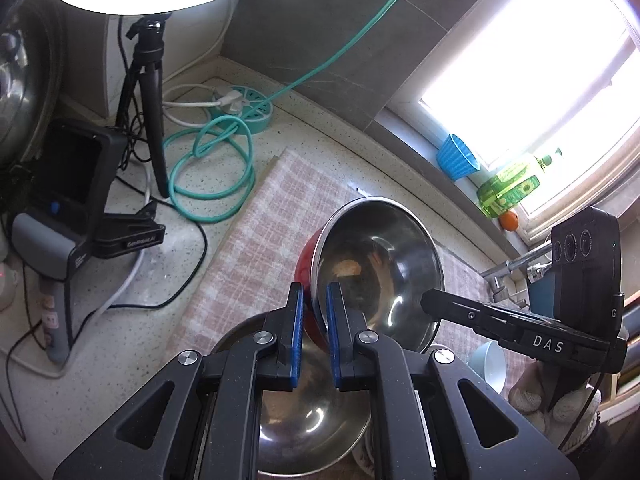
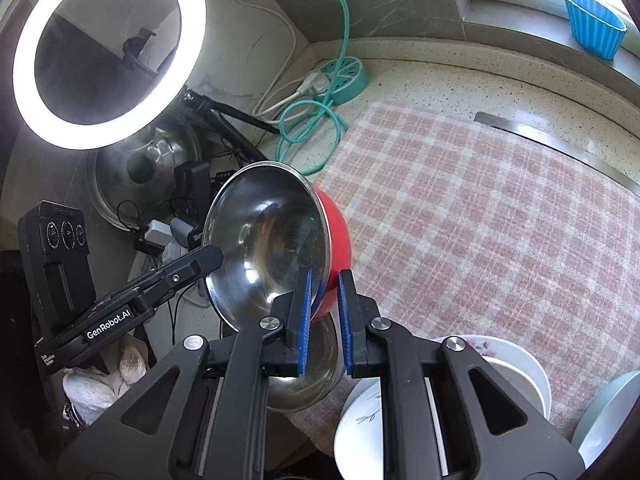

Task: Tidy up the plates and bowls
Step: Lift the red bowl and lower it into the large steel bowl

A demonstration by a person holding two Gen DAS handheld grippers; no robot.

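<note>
A bowl (image 1: 380,264) (image 2: 264,248), steel inside and red outside, hangs tilted above the pink checked cloth (image 1: 256,240) (image 2: 460,208). My left gripper (image 1: 315,290) is shut on its rim. My right gripper (image 2: 325,280) is shut on the opposite rim. Each gripper shows in the other's view, the right gripper (image 1: 430,302) at one side and the left gripper (image 2: 214,258) at the other. Under the lifted bowl a second steel bowl (image 1: 312,412) (image 2: 308,384) rests on the cloth. White patterned dishes (image 2: 516,364) and a pale green dish (image 2: 604,420) sit at the near right.
A ring light (image 2: 108,52) on a tripod (image 1: 148,92), a coiled teal cable (image 1: 212,168) and a round power strip (image 2: 344,76) crowd the far counter. A blue cup (image 1: 456,156), a green bottle (image 1: 508,188) and an orange (image 1: 509,221) line the windowsill. A large steel lid (image 2: 144,172) leans at the left.
</note>
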